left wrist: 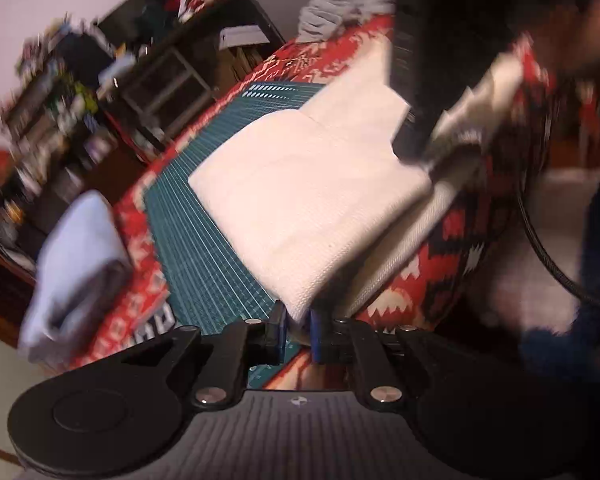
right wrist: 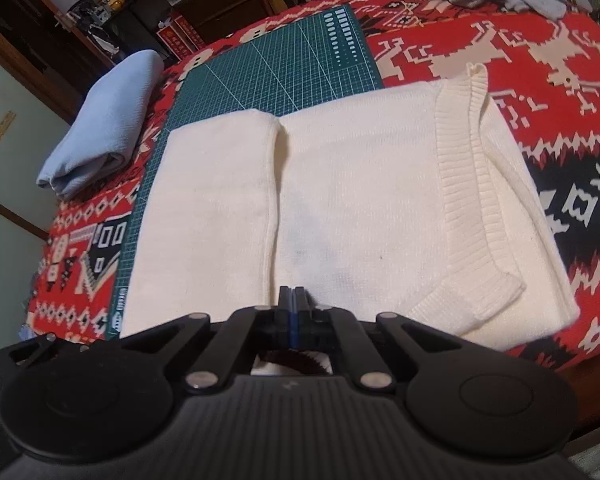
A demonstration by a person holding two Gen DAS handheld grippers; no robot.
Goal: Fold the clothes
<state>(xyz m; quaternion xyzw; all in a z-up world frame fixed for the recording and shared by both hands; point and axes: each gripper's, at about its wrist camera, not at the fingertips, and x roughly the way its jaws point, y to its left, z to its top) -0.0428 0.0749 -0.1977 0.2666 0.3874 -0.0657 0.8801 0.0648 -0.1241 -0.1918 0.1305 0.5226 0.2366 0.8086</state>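
- cream knit sweater (right wrist: 360, 200), part folded, lies on green cutting mat (right wrist: 268, 68) over red patterned cloth (right wrist: 520, 52)
- left gripper (left wrist: 298, 320) clamped on sweater's corner
- right gripper (right wrist: 293, 300) fully closed at sweater's near edge, grip unclear
- folded lt-blue garment (right wrist: 108, 120) beside mat

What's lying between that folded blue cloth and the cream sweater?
In the right wrist view, only the red patterned tablecloth and a strip of the green cutting mat separate the blue cloth from the cream sweater.
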